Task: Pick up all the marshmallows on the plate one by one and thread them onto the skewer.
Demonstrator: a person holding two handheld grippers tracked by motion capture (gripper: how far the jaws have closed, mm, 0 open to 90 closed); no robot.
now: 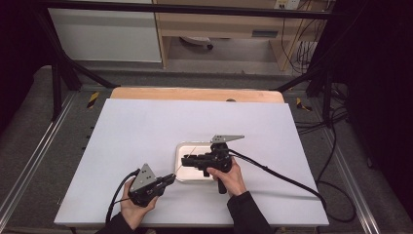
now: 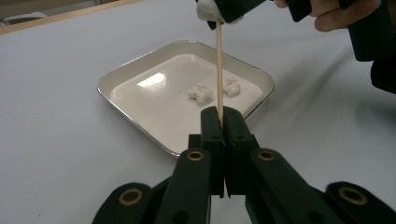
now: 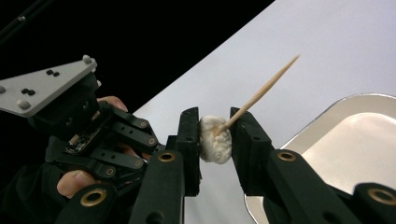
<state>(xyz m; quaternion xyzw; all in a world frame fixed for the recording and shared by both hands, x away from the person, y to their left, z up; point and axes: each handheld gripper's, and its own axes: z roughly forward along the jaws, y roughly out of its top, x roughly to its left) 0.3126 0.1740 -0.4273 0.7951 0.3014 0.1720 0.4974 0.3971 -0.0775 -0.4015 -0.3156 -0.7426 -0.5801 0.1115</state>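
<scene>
My left gripper is shut on the lower end of a thin wooden skewer that slants up over a white square tray. My right gripper is shut on a soft white marshmallow-like piece, and the skewer passes through that piece with its pointed tip sticking out beyond. In the high view the left gripper sits just left of the tray, and the right gripper hovers over the tray's left half. Two more white pieces lie in the tray.
The tray rests on a white sheet covering the table, with a wooden edge at the far side. Black cables trail from the grippers toward the right. Dark frame bars and a cabinet stand beyond the table.
</scene>
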